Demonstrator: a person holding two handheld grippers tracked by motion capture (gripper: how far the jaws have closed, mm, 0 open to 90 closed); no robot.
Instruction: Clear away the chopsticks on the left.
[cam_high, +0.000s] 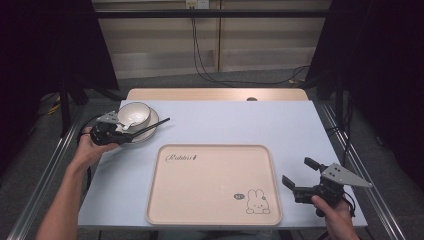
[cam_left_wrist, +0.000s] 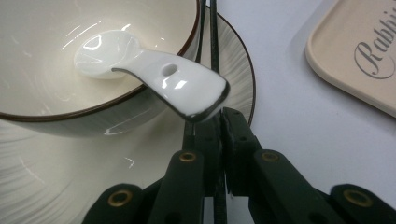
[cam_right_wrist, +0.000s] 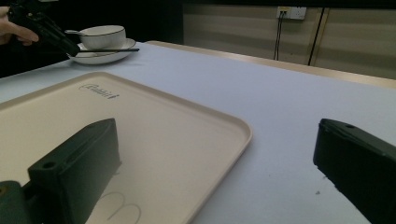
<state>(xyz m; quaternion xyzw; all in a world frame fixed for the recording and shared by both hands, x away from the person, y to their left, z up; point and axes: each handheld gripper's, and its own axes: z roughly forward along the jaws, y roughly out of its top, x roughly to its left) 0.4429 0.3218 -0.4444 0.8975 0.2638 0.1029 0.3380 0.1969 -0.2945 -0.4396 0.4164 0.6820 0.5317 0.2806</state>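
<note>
Colours here are looking pretty muted. The bowl (cam_left_wrist: 42, 88) is showing cream white with a thin dark brown line running round its rim, and the plate (cam_left_wrist: 243, 88) under it is wearing the same dark edge plus faint grey radiating streaks. The spoon (cam_left_wrist: 154, 77) is gleaming plain glossy white, with a dark outline along its handle end. The chopsticks (cam_high: 150, 128) are looking solid black. The tray (cam_high: 200, 200) is sitting pale beige, carrying dark script lettering in one corner and a white rabbit line drawing in the other. The table (cam_high: 240, 125) is coming across light bluish-grey, with a tan wood strip at the back. Both grippers, left (cam_left_wrist: 219, 135) and right (cam_high: 299, 176), are showing black jaws.
</note>
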